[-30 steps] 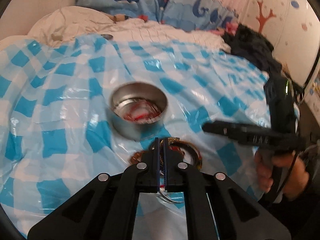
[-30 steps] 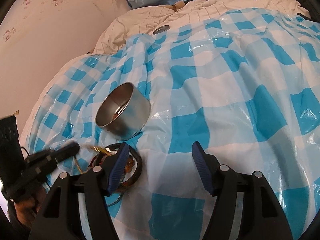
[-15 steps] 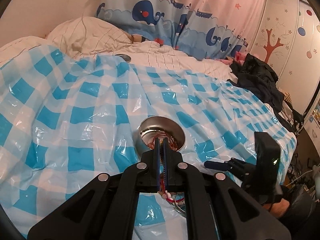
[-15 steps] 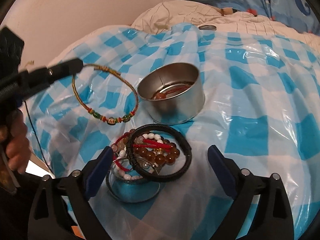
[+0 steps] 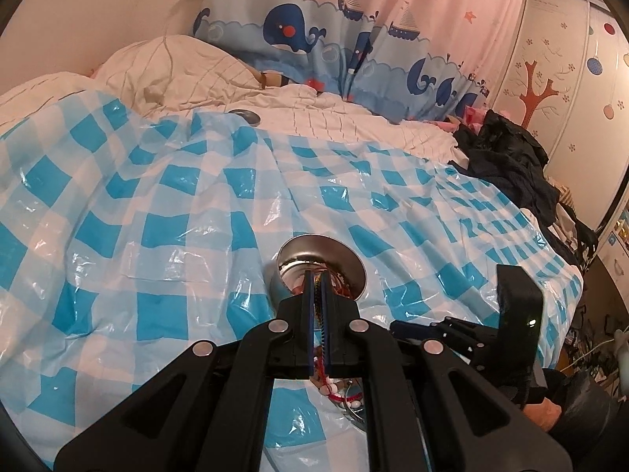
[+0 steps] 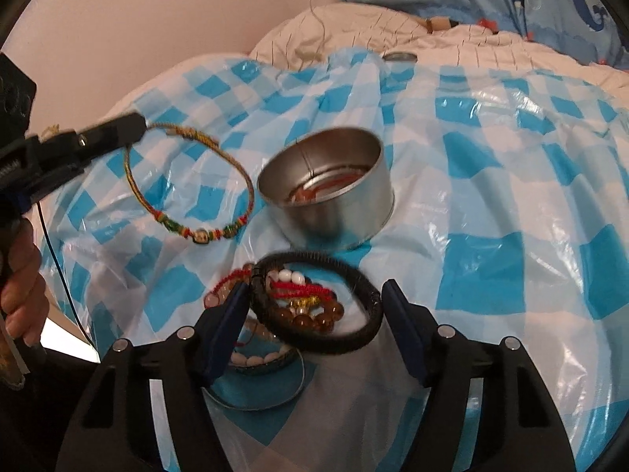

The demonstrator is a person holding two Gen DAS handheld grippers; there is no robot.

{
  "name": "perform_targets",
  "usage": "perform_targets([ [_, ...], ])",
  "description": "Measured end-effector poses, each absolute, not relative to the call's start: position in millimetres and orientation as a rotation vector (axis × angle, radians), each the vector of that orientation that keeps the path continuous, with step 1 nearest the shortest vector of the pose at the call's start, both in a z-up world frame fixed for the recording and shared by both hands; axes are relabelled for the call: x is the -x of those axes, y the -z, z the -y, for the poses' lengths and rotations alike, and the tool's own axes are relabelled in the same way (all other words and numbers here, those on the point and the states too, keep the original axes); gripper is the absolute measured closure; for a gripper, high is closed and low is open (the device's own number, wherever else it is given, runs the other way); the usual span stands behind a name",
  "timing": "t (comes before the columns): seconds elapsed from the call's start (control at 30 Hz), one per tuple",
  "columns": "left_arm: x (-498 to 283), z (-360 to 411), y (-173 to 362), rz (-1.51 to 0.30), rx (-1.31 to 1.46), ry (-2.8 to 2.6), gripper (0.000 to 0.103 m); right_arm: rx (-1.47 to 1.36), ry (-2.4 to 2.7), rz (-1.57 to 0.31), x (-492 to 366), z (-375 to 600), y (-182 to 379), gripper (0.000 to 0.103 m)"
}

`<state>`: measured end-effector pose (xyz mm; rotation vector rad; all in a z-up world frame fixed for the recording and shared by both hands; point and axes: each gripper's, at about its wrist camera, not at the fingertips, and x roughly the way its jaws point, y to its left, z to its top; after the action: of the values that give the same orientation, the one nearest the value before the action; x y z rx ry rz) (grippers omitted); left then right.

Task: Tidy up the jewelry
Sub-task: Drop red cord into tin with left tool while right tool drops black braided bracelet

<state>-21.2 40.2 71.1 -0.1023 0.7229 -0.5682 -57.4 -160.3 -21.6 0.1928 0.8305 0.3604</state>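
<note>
Looking down my left gripper (image 5: 318, 287), I see it angled down over the blue-and-white checked plastic sheet (image 5: 157, 204), its two blue-padded fingers pressed almost together on a thin woven cord bracelet (image 5: 319, 314), of which only a sliver shows between the pads. Just past the fingertips stands the round metal tin (image 5: 320, 253), partly hidden by them, with red cord inside. Below the fingers a few white beads and pink thread of the bracelet pile (image 5: 342, 389) peek out, the rest covered by the gripper body. My right gripper (image 5: 409, 324) shows low on the right, blurred and dark, its fingertips hidden behind the left one's frame. From the right wrist, the left gripper (image 6: 135, 128) comes in from the left edge with a hand (image 6: 19, 287) under it, and the woven cord bracelet (image 6: 188, 185) hangs free from its tip as a full loop with green and red beads at the bottom, beside the tin (image 6: 326, 192). My right gripper (image 6: 316, 301) tilts down over the pile, its jaws closing around a black braided bracelet (image 6: 322, 306); whether the pads press on it yet I cannot tell. Amber beads (image 6: 310, 314) and red cord lie inside that loop, and a wire bangle (image 6: 259, 397) is half hidden beneath.
</note>
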Motion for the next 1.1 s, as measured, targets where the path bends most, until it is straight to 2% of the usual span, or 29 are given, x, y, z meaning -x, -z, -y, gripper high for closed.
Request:
perform_targets([
  [0.43, 17, -42, -72, -0.717, 0.115, 0.561, 0.101, -0.186, -0.307, -0.73, 66, 169, 4, 0.038],
  [1.1, -2, -29, -73, -0.696, 0.184, 0.561, 0.101, -0.189, -0.262, -0.677, 70, 178, -6, 0.038],
])
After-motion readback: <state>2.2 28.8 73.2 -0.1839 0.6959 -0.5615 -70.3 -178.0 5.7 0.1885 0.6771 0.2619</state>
